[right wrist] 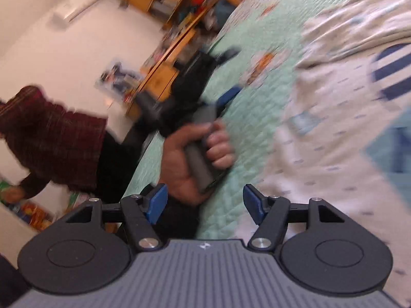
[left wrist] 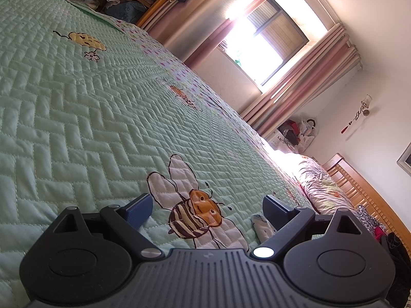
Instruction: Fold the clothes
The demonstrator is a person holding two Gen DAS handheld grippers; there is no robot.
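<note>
Jaws on our left gripper point(left wrist: 208, 209) and right gripper point(right wrist: 204, 204) stand spread wide, pinching nothing, above the green quilt point(left wrist: 77, 118) near pale clothes point(right wrist: 321, 138).

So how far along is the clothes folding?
Nothing looks folded yet. The left gripper and right gripper are both open and hold nothing. The pale printed garment lies rumpled on the green quilted bedspread, so all the folding remains.

Left gripper point(left wrist: 208, 209) fingers spread, empty; right gripper point(right wrist: 205, 202) likewise; hand point(right wrist: 195, 154) clasping a handle.
</note>
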